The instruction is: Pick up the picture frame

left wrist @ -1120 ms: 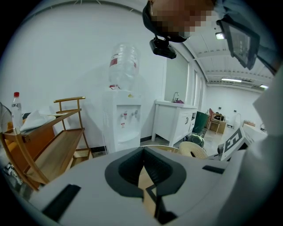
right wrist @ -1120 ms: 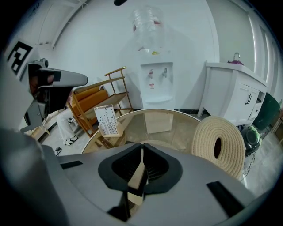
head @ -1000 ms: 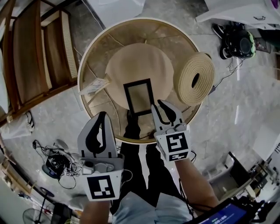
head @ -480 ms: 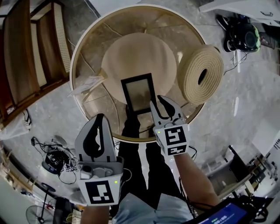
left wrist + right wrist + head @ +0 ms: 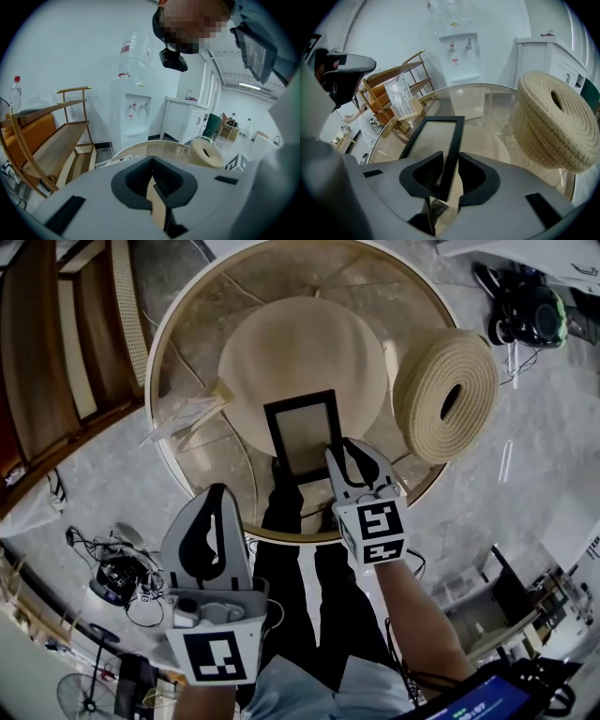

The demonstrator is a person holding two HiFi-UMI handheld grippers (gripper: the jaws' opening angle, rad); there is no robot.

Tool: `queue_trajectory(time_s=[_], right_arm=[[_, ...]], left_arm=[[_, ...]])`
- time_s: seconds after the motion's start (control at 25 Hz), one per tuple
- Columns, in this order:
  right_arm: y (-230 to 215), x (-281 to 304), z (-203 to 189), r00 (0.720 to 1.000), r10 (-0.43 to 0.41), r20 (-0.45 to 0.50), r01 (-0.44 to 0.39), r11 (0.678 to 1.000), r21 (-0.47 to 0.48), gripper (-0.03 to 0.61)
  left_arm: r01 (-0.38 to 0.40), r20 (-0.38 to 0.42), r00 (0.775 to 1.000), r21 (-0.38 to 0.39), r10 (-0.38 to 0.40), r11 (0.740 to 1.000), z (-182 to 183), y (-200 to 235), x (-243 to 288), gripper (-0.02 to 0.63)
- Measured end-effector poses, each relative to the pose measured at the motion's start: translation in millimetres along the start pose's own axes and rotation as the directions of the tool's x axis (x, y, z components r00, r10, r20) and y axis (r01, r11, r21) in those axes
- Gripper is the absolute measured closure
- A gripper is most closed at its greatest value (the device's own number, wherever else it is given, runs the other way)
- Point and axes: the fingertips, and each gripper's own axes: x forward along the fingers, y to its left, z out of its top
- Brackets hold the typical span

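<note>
Picture frame point(image 5: 302, 437): black rectangular border, pale beige panel, at near-middle of round glass table point(image 5: 187, 334) | right gripper point(image 5: 343, 451): jaws pinching frame's right rail by near corner | left gripper point(image 5: 219, 491): jaws pressed together, empty, near-left, off table.

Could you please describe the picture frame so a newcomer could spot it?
The round glass table has a pale disc at its middle. Over the disc's near edge lies the picture frame, one rail between the right gripper's jaws. It is the only black rectangle; the coil beside it is round.
</note>
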Motion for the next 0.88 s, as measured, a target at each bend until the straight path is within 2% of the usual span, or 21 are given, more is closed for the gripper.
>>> queue_trajectory(time_s=[0.24, 0.44, 0.88], right_arm=[[3.6, 3.1, -3.5, 1.000, 0.016, 0.011, -0.016, 0.999, 0.046, 0.463], [-1.0, 3.4, -2.4, 1.000, 0.021, -0.002, -0.021, 0.994, 0.111, 0.492], [6.4, -12.3, 15.3, 1.000, -0.005, 0.030, 0.003, 0.999, 0.044, 0.499]], left_arm=[[-0.001, -0.005, 1.000, -0.006, 0.001, 1.000, -5.5, 4.4, -2.6, 0.598], [-0.001, -0.003, 1.000, 0.000, 0.001, 1.000, -1.5, 6.3, -1.8, 0.598], [-0.004, 0.030, 1.000, 0.008, 0.004, 1.000, 11.3, 2.9, -16.1, 0.598]])
